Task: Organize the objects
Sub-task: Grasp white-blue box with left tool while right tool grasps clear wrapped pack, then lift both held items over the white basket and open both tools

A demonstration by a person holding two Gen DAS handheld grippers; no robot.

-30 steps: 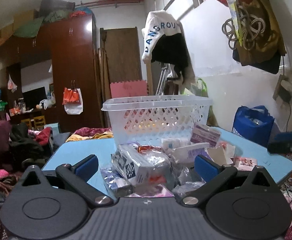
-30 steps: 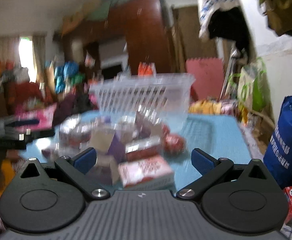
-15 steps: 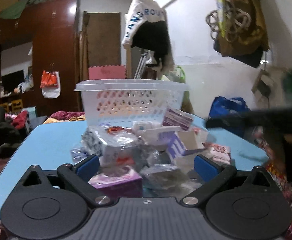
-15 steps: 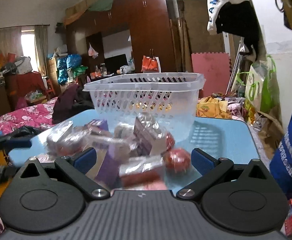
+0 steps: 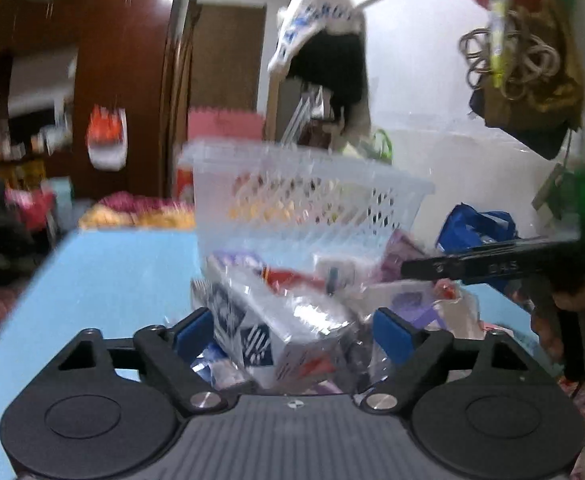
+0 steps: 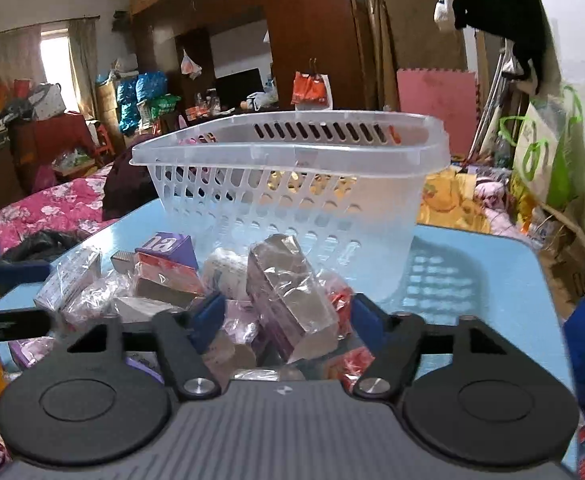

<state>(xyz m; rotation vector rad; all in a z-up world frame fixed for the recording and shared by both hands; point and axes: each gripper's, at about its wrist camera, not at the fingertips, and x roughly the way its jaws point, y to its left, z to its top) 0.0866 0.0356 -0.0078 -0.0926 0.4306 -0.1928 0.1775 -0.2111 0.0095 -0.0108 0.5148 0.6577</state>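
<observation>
Plastic-wrapped boxes (image 6: 288, 300) are lying heaped on the blue table (image 6: 472, 280), just before the clear basket (image 6: 292, 184). Both grippers are closing: the right gripper (image 6: 286, 316) around a purple box, the left gripper (image 5: 292, 332) around a white-and-navy box (image 5: 252, 320); neither is visibly clamping yet. Each should be centring on one box, clear of neighbouring wrappers.

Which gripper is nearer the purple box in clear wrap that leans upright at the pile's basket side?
Right. The right gripper has the purple wrapped box between its closing jaws. The left gripper is closing around a white-and-navy wrapped box across the pile.
</observation>
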